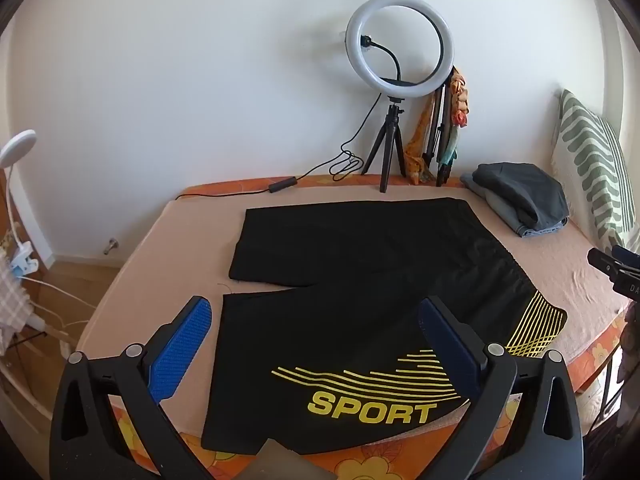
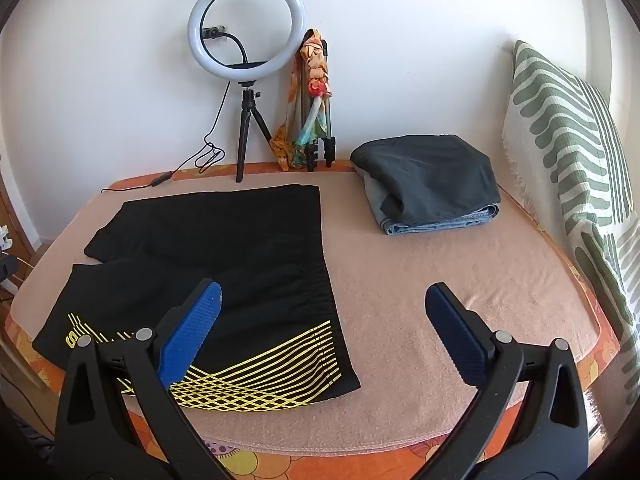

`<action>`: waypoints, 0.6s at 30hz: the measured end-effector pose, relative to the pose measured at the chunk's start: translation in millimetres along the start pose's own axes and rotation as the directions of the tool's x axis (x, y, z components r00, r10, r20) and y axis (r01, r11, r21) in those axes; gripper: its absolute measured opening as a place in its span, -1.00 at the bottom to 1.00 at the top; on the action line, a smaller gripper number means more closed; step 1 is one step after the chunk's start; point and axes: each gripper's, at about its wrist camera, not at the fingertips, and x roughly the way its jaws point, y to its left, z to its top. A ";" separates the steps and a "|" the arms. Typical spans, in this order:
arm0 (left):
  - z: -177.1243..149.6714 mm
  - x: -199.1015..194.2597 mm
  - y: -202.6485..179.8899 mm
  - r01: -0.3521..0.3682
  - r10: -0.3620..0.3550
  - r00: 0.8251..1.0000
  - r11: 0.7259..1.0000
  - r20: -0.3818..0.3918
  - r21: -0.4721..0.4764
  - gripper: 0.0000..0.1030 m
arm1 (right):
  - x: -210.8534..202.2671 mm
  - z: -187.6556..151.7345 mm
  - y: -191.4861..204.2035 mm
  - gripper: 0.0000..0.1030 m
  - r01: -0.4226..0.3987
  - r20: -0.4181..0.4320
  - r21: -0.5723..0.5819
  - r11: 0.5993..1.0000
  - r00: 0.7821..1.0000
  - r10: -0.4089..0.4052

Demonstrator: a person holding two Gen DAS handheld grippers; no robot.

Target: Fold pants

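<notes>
Black shorts (image 1: 352, 280) with yellow stripes and a yellow "SPORT" print lie spread flat on the pink blanket (image 1: 168, 248), legs to the left, waistband to the right. They also show in the right wrist view (image 2: 224, 248). My left gripper (image 1: 316, 320) is open and empty, hovering above the near leg of the shorts. My right gripper (image 2: 324, 308) is open and empty, hovering above the near waistband corner and the blanket (image 2: 460, 264) to its right. The tip of the right gripper (image 1: 612, 268) shows at the right edge of the left wrist view.
A folded pile of dark and denim clothes (image 2: 432, 184) lies at the back right. A ring light on a tripod (image 2: 246, 40) and a folded tripod with a scarf (image 2: 316, 100) stand against the wall. A striped pillow (image 2: 568, 152) leans at the right. A desk lamp (image 1: 16, 148) stands left.
</notes>
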 end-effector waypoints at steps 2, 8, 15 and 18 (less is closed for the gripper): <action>0.8 2.1 2.4 0.021 -0.021 0.999 1.000 -0.024 -0.019 0.99 | -1.0 0.1 0.0 1.00 -0.002 0.002 0.000 1.000 1.000 0.002; 11.9 8.6 14.7 0.034 -0.034 0.999 0.999 -0.026 -0.023 0.99 | -1.8 1.9 1.8 1.00 -0.013 0.000 -0.006 1.000 1.000 0.013; 13.3 -6.2 4.3 0.007 -0.007 1.000 1.000 -0.002 -0.017 0.99 | -4.3 1.6 1.9 1.00 -0.002 0.022 0.018 1.000 1.000 0.001; 11.5 -6.7 0.0 0.003 -0.003 1.000 1.000 0.001 -0.017 0.99 | -4.3 1.8 2.2 1.00 -0.011 0.018 0.010 1.000 1.000 0.011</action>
